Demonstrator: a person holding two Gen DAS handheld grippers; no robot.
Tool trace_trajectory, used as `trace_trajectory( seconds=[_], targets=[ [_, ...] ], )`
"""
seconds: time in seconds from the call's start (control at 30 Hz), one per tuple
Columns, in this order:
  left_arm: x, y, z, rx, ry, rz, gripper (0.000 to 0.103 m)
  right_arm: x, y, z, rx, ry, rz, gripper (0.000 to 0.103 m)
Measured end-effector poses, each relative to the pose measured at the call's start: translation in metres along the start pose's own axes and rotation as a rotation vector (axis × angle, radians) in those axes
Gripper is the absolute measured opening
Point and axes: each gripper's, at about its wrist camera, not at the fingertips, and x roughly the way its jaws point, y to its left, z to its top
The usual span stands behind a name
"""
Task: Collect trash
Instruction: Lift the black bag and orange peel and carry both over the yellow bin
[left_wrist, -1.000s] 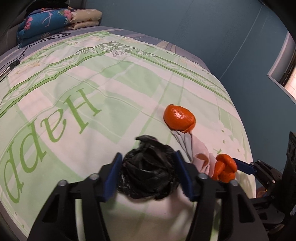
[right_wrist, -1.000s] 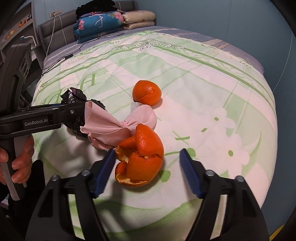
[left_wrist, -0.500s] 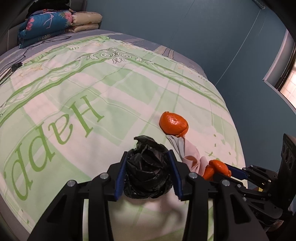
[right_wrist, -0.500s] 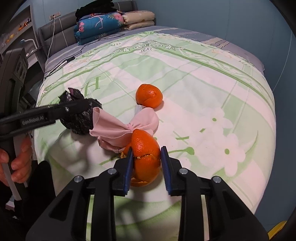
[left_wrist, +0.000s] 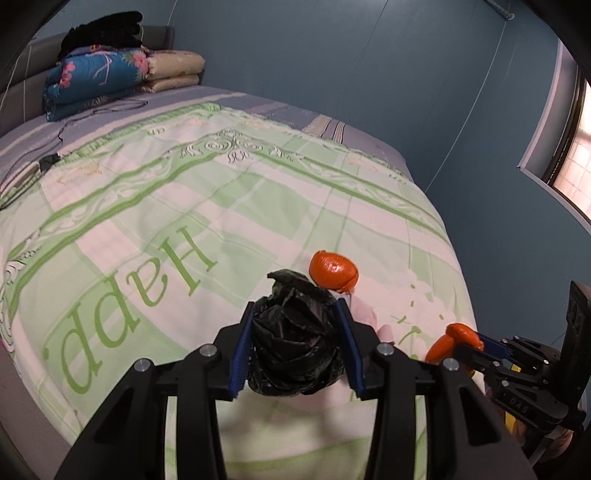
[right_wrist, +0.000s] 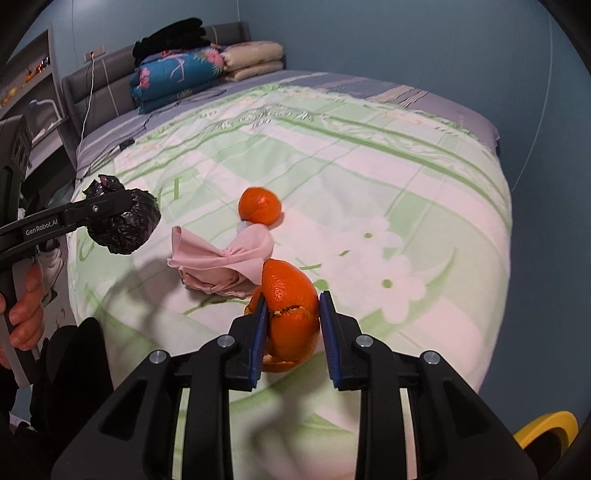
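My left gripper (left_wrist: 295, 347) is shut on a crumpled black plastic bag (left_wrist: 293, 343) and holds it above the bed; it also shows in the right wrist view (right_wrist: 123, 219). My right gripper (right_wrist: 290, 325) is shut on a piece of orange peel (right_wrist: 291, 306), lifted off the bedspread; the peel also shows in the left wrist view (left_wrist: 452, 341). A second orange peel (right_wrist: 258, 205) and a crumpled pink cloth (right_wrist: 221, 254) lie on the bed.
The bed has a green and white bedspread (left_wrist: 166, 206). Folded blankets (right_wrist: 177, 74) are stacked at the headboard, with a cable (right_wrist: 86, 110) beside them. A yellow object (right_wrist: 546, 432) sits on the floor at the lower right. Blue walls surround the bed.
Both grippers closed, the left on the black bag and the right on the orange peel, then both lifted their loads up off the bedspread.
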Motion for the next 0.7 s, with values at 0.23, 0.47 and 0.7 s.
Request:
trace_trajectory(
  seconds=[0.23, 0.47, 0.7],
  targets=[
    [-0.032, -0.019, 0.0, 0.025, -0.051, 0.002, 0.039, -0.039, -0.005, 0.001, 0.011, -0.077, 0.001, 0.025],
    [-0.061, -0.042, -0.002, 0.045, -0.095, -0.025, 0.039, -0.08, -0.01, -0.001, 0.025, -0.152, 0.006, 0.025],
    [-0.093, -0.074, -0.004, 0.085, -0.148, -0.048, 0.039, -0.124, -0.017, -0.006, 0.043, -0.24, 0.004, 0.025]
  ],
)
